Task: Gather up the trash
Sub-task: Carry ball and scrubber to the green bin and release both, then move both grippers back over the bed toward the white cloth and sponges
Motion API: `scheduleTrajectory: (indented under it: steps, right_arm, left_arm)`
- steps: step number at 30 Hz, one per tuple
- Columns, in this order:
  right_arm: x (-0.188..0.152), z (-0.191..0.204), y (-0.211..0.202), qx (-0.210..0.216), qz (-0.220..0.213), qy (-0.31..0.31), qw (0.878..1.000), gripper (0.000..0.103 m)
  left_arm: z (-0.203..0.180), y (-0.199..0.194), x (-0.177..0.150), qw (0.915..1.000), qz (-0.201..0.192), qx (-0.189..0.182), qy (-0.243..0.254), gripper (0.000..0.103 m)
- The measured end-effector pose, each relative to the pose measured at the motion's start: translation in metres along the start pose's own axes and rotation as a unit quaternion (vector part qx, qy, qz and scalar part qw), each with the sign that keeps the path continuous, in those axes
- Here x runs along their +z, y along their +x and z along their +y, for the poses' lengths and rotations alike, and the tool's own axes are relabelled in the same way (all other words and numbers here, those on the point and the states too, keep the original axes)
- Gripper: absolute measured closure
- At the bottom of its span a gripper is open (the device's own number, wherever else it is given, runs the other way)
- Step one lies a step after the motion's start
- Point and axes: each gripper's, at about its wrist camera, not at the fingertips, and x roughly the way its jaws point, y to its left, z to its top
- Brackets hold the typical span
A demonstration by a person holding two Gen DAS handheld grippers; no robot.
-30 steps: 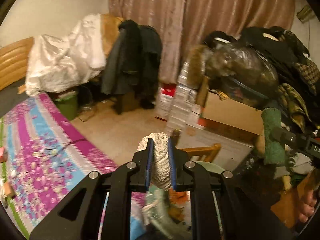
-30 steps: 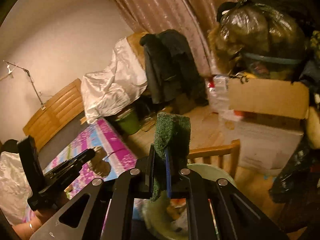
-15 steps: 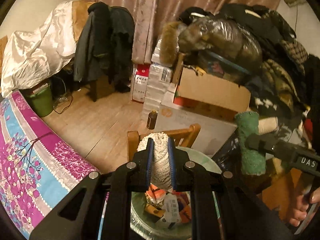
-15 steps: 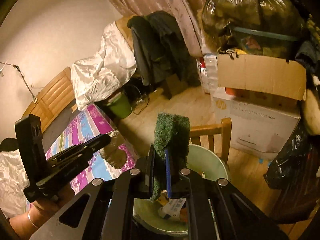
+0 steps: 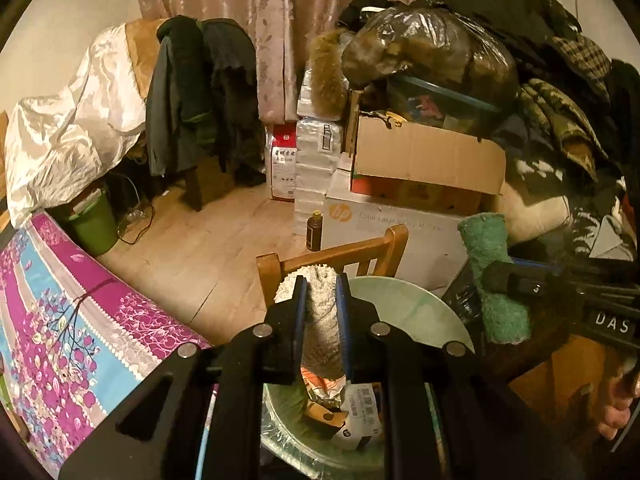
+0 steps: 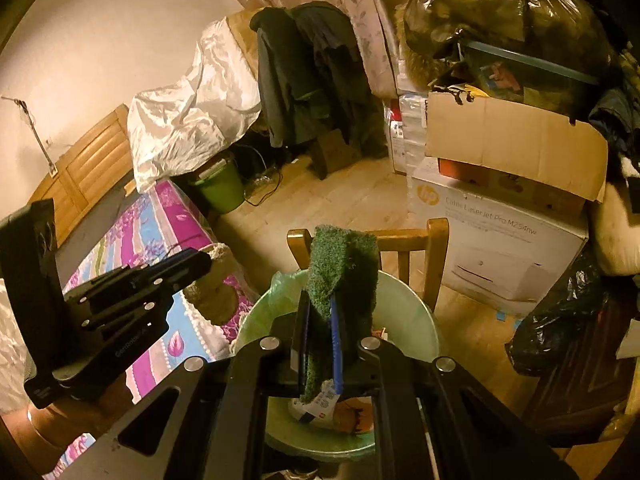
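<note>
Rag (image 5: 322, 320), whitish, clamped upright in left claw (image 5: 321, 312), over bin (image 5: 404, 308) holding wrappers (image 5: 352, 412). Green rag (image 6: 340, 276) pinched in right claw (image 6: 320, 340), above same bin (image 6: 408, 316). Box (image 6: 496, 240) behind chair (image 6: 436, 248): "hp", "Color LaserJet Pro M254nw". "DAS" readable on right claw's body. Both claws angled down, side by side.

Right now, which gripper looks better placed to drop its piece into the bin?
Probably the right gripper: its green pad sits over the bin's opening. The left gripper's white pad hangs nearer the rim.
</note>
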Motion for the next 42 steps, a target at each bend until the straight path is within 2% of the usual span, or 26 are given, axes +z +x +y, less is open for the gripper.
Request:
scheduleTrajectory:
  steps: [19,20,21,22,23,24,35,40,42]
  right_arm:
    - [-0.009,-0.01,0.017,0.014,0.011,0.01,1.0,0.093]
    - [-0.008,-0.012,0.018,0.014,0.012,0.011,1.0,0.092]
    - [-0.008,-0.013,0.019,0.011,0.012,0.013,1.0,0.084]
    - [-0.007,-0.015,0.018,0.008,0.01,0.018,1.0,0.076]
    - [-0.007,-0.017,0.017,0.007,0.006,0.022,1.0,0.061]
    - [-0.007,-0.02,0.015,0.011,0.001,0.029,1.0,0.061]
    - [-0.008,-0.029,0.016,0.003,0.0,0.039,0.999,0.061]
    - [-0.009,-0.015,0.017,0.006,-0.011,0.022,1.0,0.061]
    - [-0.01,-0.005,0.018,0.007,-0.018,0.01,1.0,0.061]
  left_arm:
    - [-0.009,0.007,-0.003,0.9997,0.008,0.013,0.019,0.089]
    - [-0.01,0.008,-0.003,0.9997,0.009,0.008,0.019,0.087]
    - [-0.012,0.01,-0.003,0.9996,0.015,0.002,0.023,0.086]
    - [-0.013,0.011,-0.003,0.9995,0.02,-0.003,0.025,0.079]
    - [-0.015,0.014,-0.003,0.9991,0.031,0.002,0.03,0.054]
    - [-0.015,0.015,-0.003,0.9991,0.031,0.008,0.029,0.044]
    - [0.004,0.007,-0.005,0.9996,0.02,0.017,-0.011,0.043]
    - [0.024,-0.006,-0.014,0.998,0.01,0.05,-0.036,0.043]
    - [0.038,-0.015,-0.021,0.9956,0.003,0.079,-0.05,0.043]
